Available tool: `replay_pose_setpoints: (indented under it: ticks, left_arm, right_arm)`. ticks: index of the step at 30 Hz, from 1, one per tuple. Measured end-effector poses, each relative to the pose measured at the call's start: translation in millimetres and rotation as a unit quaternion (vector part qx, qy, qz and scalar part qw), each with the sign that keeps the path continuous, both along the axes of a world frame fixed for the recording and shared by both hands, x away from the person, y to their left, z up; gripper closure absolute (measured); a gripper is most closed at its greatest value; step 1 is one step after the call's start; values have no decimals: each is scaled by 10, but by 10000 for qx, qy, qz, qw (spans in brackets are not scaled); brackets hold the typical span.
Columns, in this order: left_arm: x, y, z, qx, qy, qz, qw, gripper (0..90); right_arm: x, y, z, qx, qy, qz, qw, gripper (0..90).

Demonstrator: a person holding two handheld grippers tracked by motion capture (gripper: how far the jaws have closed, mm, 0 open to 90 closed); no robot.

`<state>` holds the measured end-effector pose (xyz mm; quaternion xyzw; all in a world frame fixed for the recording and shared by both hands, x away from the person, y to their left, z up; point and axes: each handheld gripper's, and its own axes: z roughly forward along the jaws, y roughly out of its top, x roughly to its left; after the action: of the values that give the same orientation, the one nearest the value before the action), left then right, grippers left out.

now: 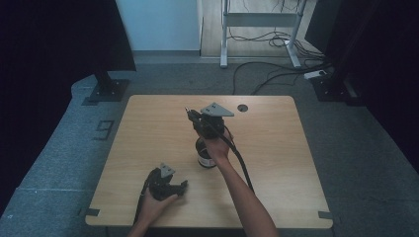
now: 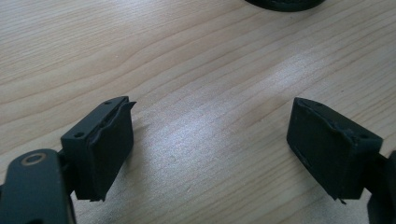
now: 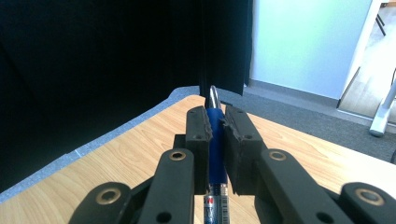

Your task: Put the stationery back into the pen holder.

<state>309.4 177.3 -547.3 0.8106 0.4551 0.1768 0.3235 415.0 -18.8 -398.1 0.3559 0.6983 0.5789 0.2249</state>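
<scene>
The right gripper (image 3: 215, 135) is pinching a pen (image 3: 215, 140): in the right gripper view its two black jaws press against the pen's blue grip from either side, the silver tip sticks out past them, and the clear barrel with a printed label runs back between the arms. In the high view the right gripper (image 1: 190, 114) is held up over the middle of the table (image 1: 276, 163), pointing away and to the left, with the pen seen only as a thin dark sliver at its front end. Just below the hand stands a small dark jar (image 1: 205, 157) with a pale label, upright on the wood; whether the hand touches it cannot be told.

The left gripper (image 2: 210, 140) has its jaws spread wide in its own view, with nothing but bare wood grain between the pads. It sits low over the table, and a dark round edge, probably the jar's base, shows at the top of that view. In the high view the left gripper (image 1: 182, 186) lies near the front edge of the table, well apart from the jar, aimed to the right.
</scene>
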Motion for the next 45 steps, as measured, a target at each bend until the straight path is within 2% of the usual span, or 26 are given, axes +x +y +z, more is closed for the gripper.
replay_pose_setpoints:
  ticks: [15,29,35,45]
  left_arm:
    - [2,0,0,10,-10,-30,10000,149]
    - [3,-1,0,6,-4,-37,10000,149]
    - [3,-1,0,6,-4,-37,10000,149]
    - [3,0,0,9,-3,-43,10000,149]
  right_arm:
    - [66,28,-115,-156,-32,-54,9999,788]
    - [92,-77,-285,-329,23,-191,9993,787]
    - [68,-98,-346,-394,-5,-245,9989,783]
    - [31,-176,-481,-503,72,-299,9983,784]
